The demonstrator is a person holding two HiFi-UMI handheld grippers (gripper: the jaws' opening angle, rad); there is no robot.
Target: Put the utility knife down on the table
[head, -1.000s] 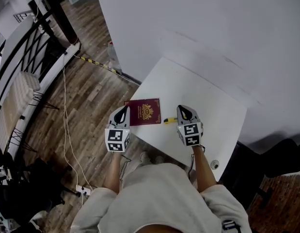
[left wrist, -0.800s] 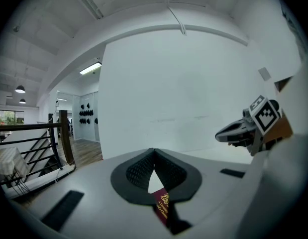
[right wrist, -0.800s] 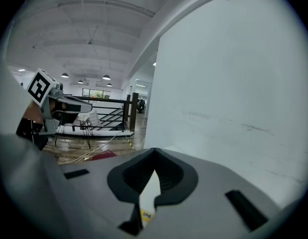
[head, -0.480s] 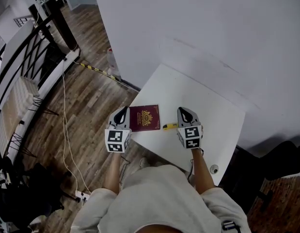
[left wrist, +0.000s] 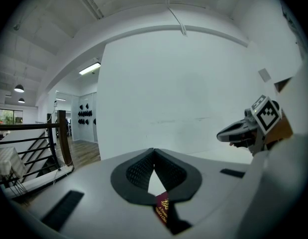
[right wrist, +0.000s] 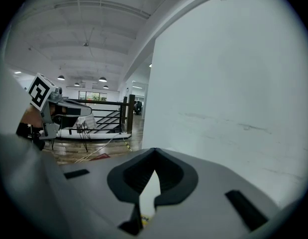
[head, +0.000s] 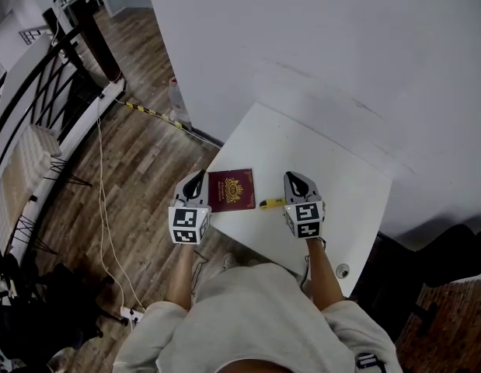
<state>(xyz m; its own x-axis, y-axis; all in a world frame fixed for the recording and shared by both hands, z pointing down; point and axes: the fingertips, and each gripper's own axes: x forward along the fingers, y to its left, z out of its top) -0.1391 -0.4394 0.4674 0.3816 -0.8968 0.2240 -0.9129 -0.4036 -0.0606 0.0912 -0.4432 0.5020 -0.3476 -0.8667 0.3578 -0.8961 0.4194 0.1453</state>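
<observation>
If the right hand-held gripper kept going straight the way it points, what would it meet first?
Likely the bare white tabletop: the right hand-held gripper tilts slightly down over it and nothing lies ahead. The yellow utility knife sits off to its left, out of line.

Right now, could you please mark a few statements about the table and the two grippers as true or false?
1. The utility knife lies on the table. True.
2. The utility knife rests on top of the red booklet. False: it lies on the bare table beside the red booklet.
3. The right gripper has its jaws wide open. False: they are together, gripping nothing.
4. In the head view, the red booklet lies between the left gripper and the right gripper. True.
</observation>
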